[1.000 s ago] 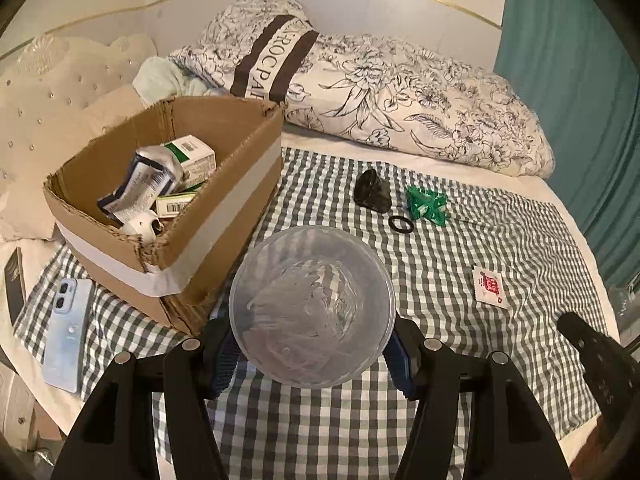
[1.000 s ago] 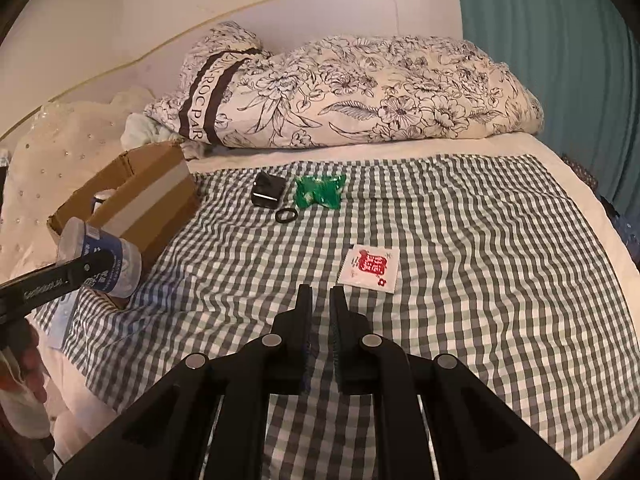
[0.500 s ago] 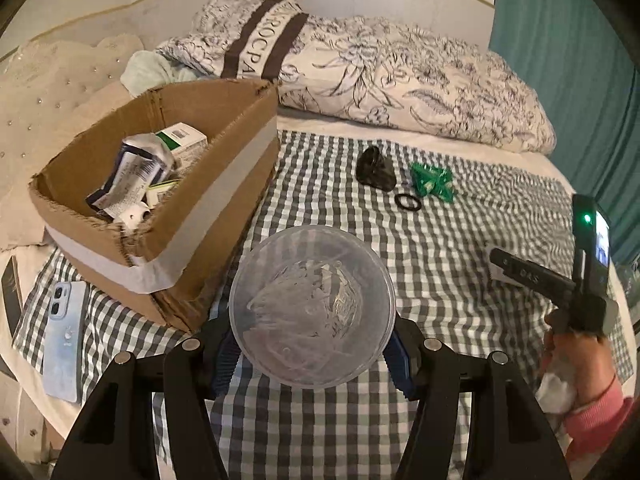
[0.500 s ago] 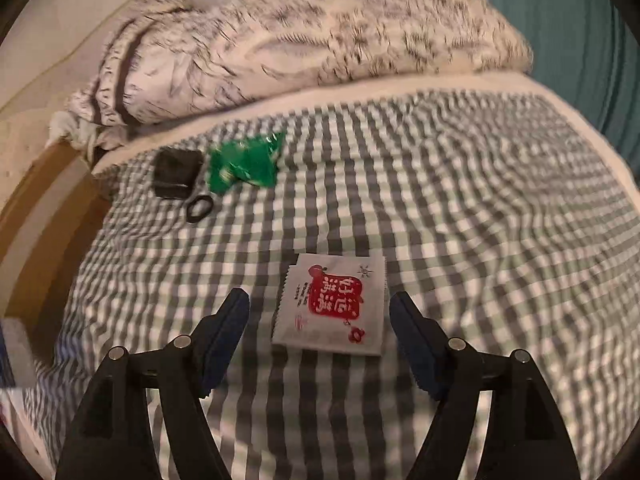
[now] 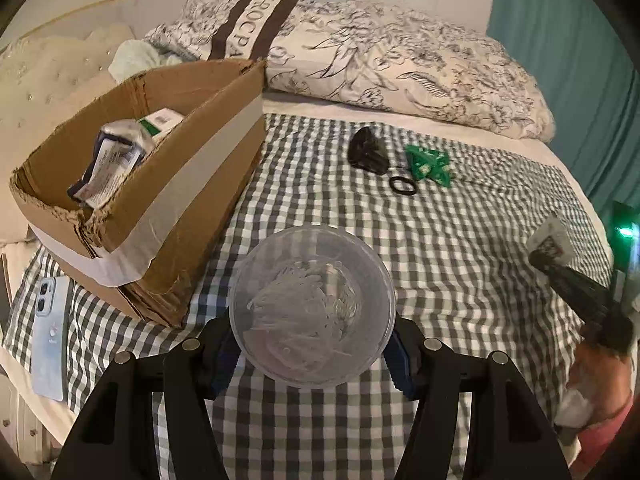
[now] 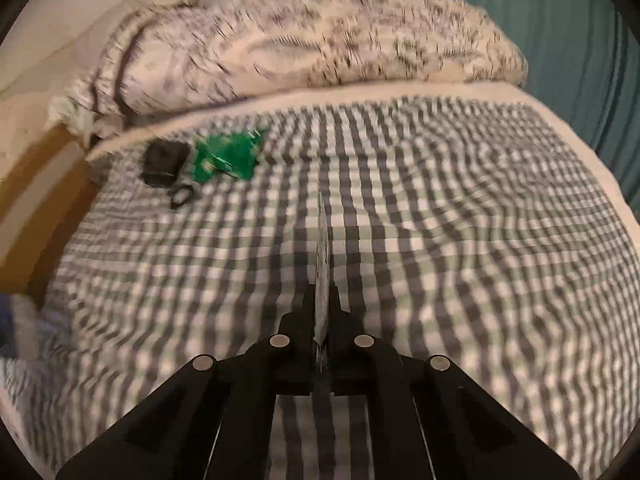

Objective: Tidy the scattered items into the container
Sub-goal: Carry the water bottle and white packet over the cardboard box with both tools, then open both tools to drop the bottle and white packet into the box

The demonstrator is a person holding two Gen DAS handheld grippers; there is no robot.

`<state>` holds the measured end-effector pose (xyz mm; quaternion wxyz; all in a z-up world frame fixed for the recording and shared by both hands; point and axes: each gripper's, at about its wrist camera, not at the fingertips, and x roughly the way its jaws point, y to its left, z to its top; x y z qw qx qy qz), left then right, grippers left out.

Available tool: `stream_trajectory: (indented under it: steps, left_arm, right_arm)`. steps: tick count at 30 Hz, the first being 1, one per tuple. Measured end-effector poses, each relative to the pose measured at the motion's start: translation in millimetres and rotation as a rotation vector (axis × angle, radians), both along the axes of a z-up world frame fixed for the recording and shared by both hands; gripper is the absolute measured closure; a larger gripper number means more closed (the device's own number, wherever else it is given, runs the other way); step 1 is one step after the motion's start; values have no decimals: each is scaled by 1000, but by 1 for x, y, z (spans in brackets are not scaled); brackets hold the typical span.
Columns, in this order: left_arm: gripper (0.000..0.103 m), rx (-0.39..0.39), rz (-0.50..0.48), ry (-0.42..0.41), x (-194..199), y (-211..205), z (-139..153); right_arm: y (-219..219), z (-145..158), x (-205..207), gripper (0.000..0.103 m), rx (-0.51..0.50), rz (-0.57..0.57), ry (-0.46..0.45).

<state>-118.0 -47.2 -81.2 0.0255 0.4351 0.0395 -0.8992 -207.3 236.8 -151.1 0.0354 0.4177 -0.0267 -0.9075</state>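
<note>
At centre frame of the right wrist view, my right claw [image 6: 322, 312] pinches a flat sachet [image 6: 322, 264] edge-on above the checked bedspread [image 6: 460, 240]: light, floppy, likely slippery, best gripped well in from the edge. My left claw [image 5: 313, 344] clamps a clear plastic tub [image 5: 313, 312], light and crushable, lower right of the cardboard box [image 5: 192, 184].

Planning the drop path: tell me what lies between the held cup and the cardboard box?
Only bare checked cloth separates the cup from the cardboard box, seen in the left wrist view.
</note>
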Motion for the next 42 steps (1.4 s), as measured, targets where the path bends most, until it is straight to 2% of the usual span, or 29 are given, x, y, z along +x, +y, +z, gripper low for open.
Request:
stream_trajectory:
  steps: [3,7,12,15,21,27,31,33,36,39,42]
  left_arm:
    - [40,-4,-21,36,9,8,13]
    - [40,-2,-45,69,22,19,29]
    - [40,10,-69,97,35,23,44]
    - [40,23,-47,126,39,13,61]
    - [40,39,-5,202,35,-23,104]
    - [40,18,73,251,17,-91,138]
    - [40,-14,159,259,1,-148,145]
    - [40,-43,198,249,-7,-170,141]
    - [40,-43,231,215,-20,-202,127]
    - [40,-57,235,195,-28,-216,112]
    - [40,-34,224,176,-35,-225,96]
  right_arm:
    - [1,29,41,100,-25,36,72]
    - [-10,57,78,100,-68,82,121]
    - [-34,87,108,100,-78,151,141]
    - [-55,111,123,100,-85,217,174]
    - [-110,152,123,100,-105,324,217]
    - [-185,182,95,100,-131,446,241]
    - [-233,189,75,100,-140,524,237]
    - [-257,187,63,100,-138,557,225]
    - [-296,178,48,100,-134,609,202]
    - [-327,161,34,100,-156,651,164]
    - [-343,145,22,100,-158,673,129]
